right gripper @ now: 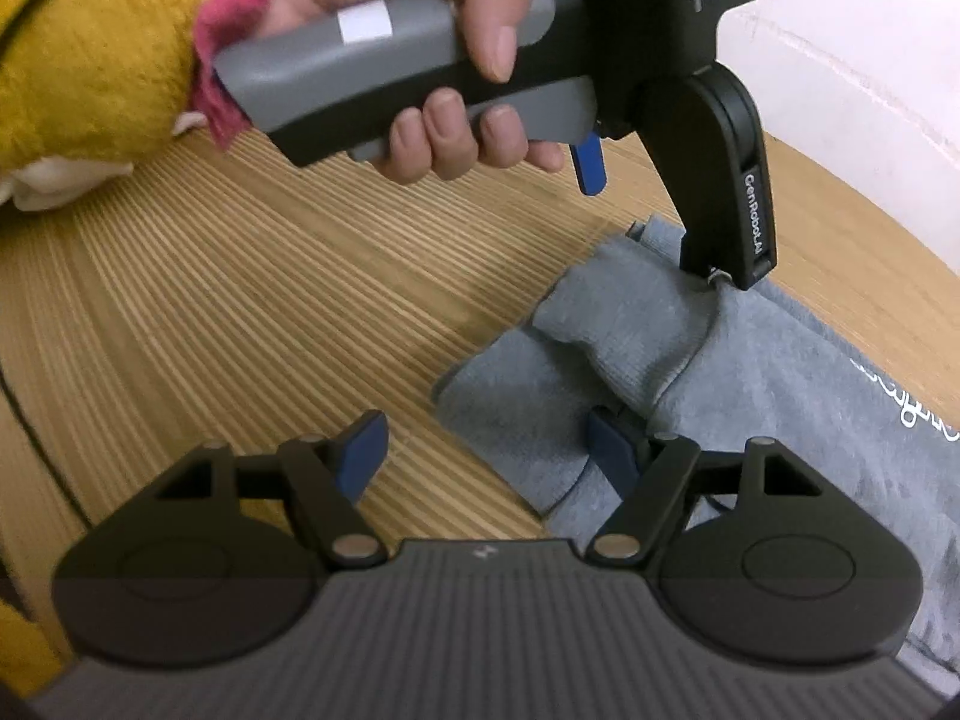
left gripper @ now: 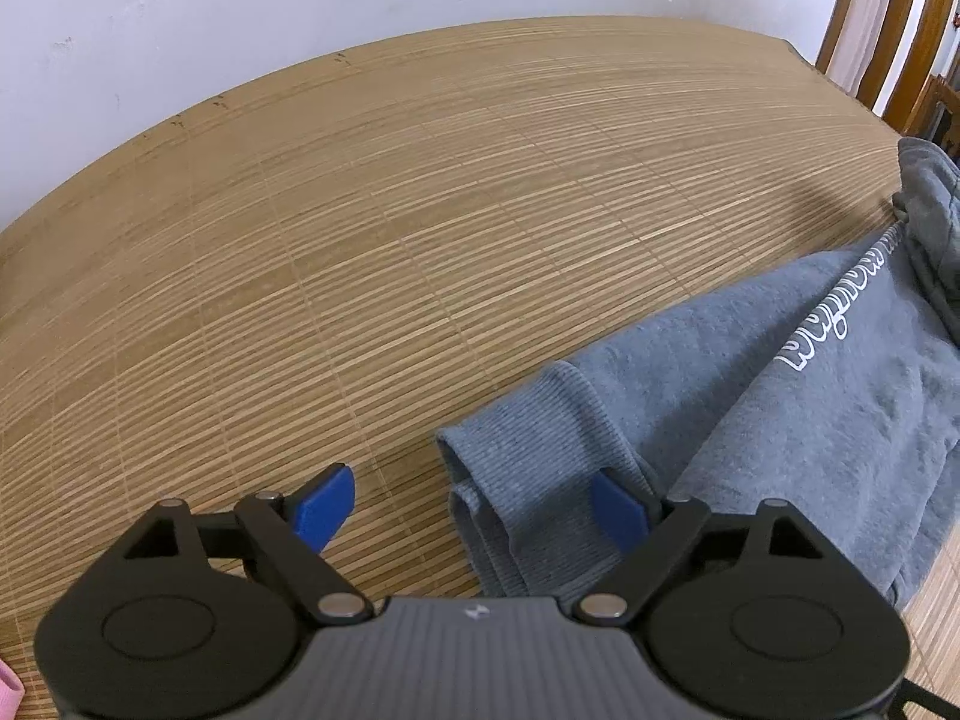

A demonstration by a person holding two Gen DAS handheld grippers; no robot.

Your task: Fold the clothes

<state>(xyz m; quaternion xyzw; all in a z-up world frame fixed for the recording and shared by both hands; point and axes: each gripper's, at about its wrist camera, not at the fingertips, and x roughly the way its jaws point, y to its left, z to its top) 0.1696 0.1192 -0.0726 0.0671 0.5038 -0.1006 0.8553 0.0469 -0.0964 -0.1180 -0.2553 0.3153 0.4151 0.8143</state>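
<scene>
A grey-blue sweatshirt [left gripper: 750,372] with white script lettering lies on a bamboo mat [left gripper: 360,240]; it also shows in the right wrist view [right gripper: 780,396]. My left gripper [left gripper: 474,504] is open over the ribbed cuff [left gripper: 528,462] of a sleeve, one blue finger on the mat, the other on the cloth. My right gripper [right gripper: 489,456] is open at the folded edge of the sweatshirt, its right finger on the cloth. The left gripper's body [right gripper: 600,60], held in a hand, hangs above the cuff in the right wrist view.
A white wall [left gripper: 300,12] runs behind the mat. Wooden slats [left gripper: 888,30] stand at the far right. The person's yellow sleeve [right gripper: 90,48] is at upper left in the right wrist view. A pink item [left gripper: 9,684] is at the left wrist view's lower left corner.
</scene>
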